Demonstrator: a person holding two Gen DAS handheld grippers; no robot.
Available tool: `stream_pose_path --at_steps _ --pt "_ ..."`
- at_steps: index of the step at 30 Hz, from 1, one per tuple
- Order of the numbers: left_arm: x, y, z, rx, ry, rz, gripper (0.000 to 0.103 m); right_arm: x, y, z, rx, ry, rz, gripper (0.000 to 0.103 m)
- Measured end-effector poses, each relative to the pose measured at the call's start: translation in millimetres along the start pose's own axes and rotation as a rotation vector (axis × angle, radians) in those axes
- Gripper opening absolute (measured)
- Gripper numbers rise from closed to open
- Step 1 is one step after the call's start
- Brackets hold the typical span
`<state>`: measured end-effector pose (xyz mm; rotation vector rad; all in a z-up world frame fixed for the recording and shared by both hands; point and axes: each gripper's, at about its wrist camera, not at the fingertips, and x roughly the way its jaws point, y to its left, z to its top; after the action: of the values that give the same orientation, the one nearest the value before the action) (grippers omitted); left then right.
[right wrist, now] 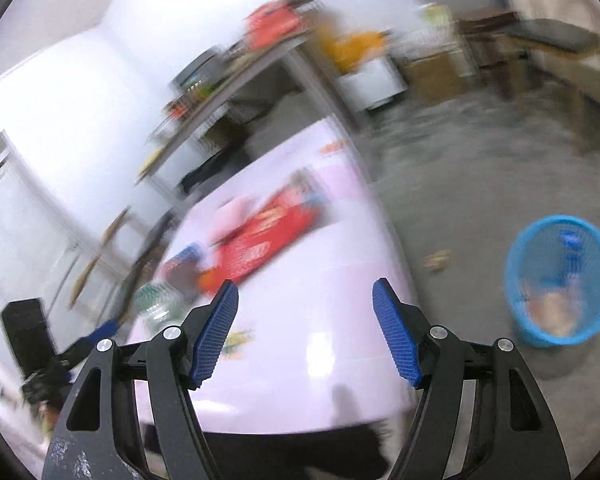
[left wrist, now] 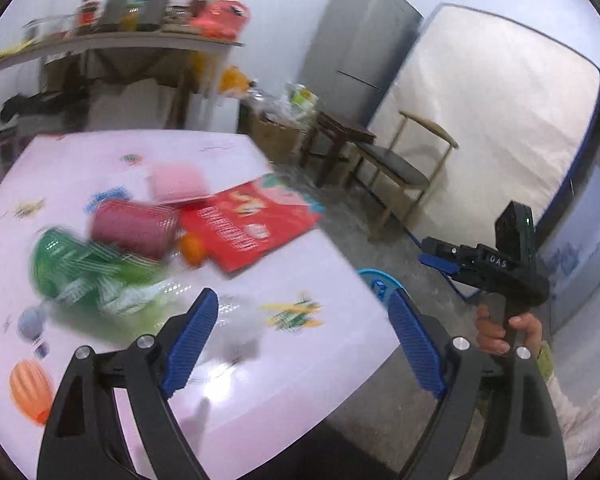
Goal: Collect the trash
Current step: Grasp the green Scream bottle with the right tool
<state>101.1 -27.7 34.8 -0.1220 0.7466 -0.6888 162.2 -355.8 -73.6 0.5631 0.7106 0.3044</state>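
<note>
In the left wrist view, the left gripper (left wrist: pixel 300 340) is seen with its jaws spread wide and nothing between them, poised above the near edge of the table (left wrist: pixel 340 264). The trash lies ahead and to the left of the fingers: a green bottle (left wrist: pixel 88 276) on its side nearest, its long axis running roughly toward the near right, then a dark red can (left wrist: pixel 134 232), a small orange object (left wrist: pixel 192 250), a pink tub (left wrist: pixel 178 182) and a red packet (left wrist: pixel 252 224) toward the far right edge. The right gripper (left wrist: pixel 440 258) is seen off the table's right edge, held in a hand (left wrist: pixel 504 330). In the right wrist view, the right gripper (right wrist: pixel 305 328) is likewise shown wide and empty over the near edge, with the same cluster farther ahead and left. A blue basket (right wrist: pixel 560 280) stands on the floor, right of the table. The left gripper is judged nearer the bottle.
</note>
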Motion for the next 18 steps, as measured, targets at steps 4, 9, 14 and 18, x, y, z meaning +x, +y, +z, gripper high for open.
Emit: stream_pose_path --at_steps 4,9,14,18 --pt "-12.4 42.9 -13.1 -0.119 -0.012 0.025 0.084 59.4 59.1 1.6 -0.102 0.118 0.102 0.056" --pt "-16.5 82.1 -21.9 -0.249 -0.039 0.012 0.084 122.4 103.8 1.8 -0.171 0.240 0.154 0.049" --pt "-15.3 106.3 -26.9 -0.297 -0.045 0.002 0.084 162.9 118.0 -2.7 -0.180 0.359 0.190 0.050" --pt "-21.6 122.3 -34.6 -0.320 -0.037 0.007 0.084 176.8 137.1 -6.0 -0.257 0.426 0.214 0.062"
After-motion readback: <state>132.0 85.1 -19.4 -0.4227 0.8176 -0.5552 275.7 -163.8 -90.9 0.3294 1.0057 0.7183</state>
